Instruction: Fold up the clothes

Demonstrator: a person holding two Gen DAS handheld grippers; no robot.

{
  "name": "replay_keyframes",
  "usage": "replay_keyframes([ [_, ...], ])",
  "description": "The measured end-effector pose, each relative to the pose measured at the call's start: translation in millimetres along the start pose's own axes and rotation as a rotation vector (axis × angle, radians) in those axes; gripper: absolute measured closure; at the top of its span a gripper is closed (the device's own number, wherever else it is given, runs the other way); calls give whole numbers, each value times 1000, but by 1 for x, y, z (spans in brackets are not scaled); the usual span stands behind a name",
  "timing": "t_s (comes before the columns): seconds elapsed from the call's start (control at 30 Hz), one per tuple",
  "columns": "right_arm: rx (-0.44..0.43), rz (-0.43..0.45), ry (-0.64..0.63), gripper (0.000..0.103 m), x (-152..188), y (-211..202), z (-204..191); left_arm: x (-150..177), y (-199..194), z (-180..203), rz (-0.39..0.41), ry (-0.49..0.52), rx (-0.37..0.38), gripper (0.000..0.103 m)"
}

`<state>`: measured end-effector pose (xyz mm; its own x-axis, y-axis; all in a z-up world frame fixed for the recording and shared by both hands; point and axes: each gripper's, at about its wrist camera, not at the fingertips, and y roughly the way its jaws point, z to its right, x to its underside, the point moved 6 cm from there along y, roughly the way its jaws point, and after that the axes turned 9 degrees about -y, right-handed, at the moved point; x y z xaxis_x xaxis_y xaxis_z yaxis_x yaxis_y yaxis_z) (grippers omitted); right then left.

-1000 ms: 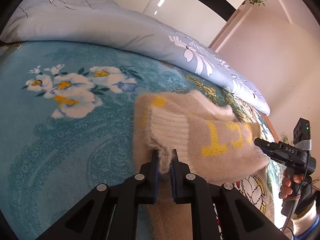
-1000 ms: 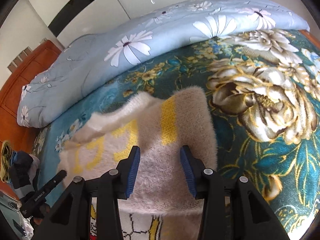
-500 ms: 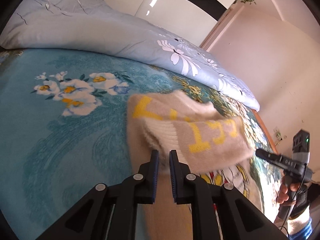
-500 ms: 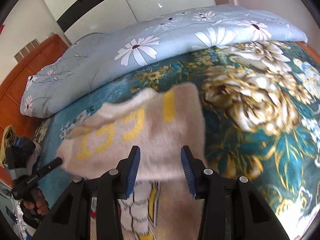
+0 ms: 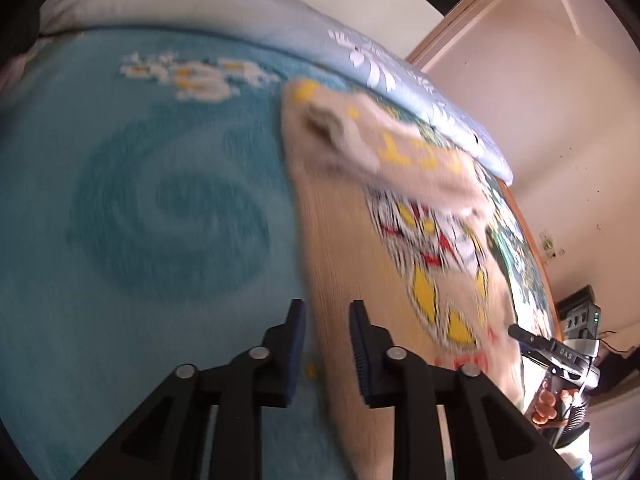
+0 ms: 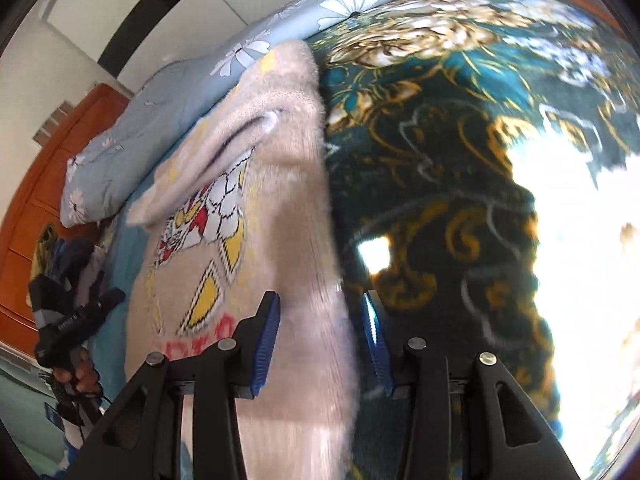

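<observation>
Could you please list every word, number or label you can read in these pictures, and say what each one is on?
Yellow letters on the folded-over part of the sweater: blurred; perhaps "CCT", not certain.
Red characters near the sweater's lower edge: too blurred to read.
White marking on the right gripper, seen upside down: likely "DAS".
Marking on the left gripper: too small to read.

Both fisheye views are bright with daylight but smeared by motion blur, strongest across the teal bedspread [image 5: 160,208] and the beige sweater [image 5: 360,272], while the left gripper [image 5: 327,344] and right gripper [image 6: 322,344] stay sharp. In the right wrist view, sunlight overexposes the bedspread [image 6: 568,216] to white glare beside a dark shadow. Straight lines bow toward black, vignetted corners.
</observation>
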<state>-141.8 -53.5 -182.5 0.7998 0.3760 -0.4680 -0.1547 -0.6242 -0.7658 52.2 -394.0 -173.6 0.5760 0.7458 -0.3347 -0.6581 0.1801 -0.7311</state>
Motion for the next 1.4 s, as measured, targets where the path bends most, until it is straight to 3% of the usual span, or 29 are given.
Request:
replay_keyframes([
  [0.13, -79, 32, 66, 59, 22, -11, 2, 32, 4, 2, -62, -12, 29, 69],
  [0.3, -141, 31, 85, 59, 46, -18, 2, 59, -3, 9, -77, -26, 83, 63],
  [0.47, -204, 40, 102, 59, 54, -19, 0, 87, 2, 14, -181, -74, 164, 63],
  [0.6, -240, 56, 128, 59, 53, -16, -1, 90, 3, 19, -152, -80, 168, 63],
  [0.7, -278, 60, 135, 59, 53, -12, -8, 94, 5, 20, -183, -130, 227, 63],
  [0.77, -272, 60, 119, 62, 54, -10, -12, 95, 3, 18, -177, -136, 242, 63],
  [0.87, -274, 53, 140, 83, 58, -9, -6, 96, 0, 16, -173, -152, 268, 63],
  [0.9, -279, 48, 152, 92, 60, -9, -2, 95, -1, 14, -171, -150, 269, 63],
  [0.97, -293, 55, 156, 94, 64, -11, 1, 96, -4, 10, -162, -139, 257, 68],
  [1.03, -287, 62, 163, 94, 64, -12, 2, 98, -1, 10, -154, -129, 229, 88],
  [1.17, -301, 60, 182, 94, 62, -12, 4, 97, -10, -1, -134, -180, 283, 93],
  [1.4, -368, 90, 193, 94, 56, -26, 4, 79, -30, 11, -81, -147, 355, 93],
])
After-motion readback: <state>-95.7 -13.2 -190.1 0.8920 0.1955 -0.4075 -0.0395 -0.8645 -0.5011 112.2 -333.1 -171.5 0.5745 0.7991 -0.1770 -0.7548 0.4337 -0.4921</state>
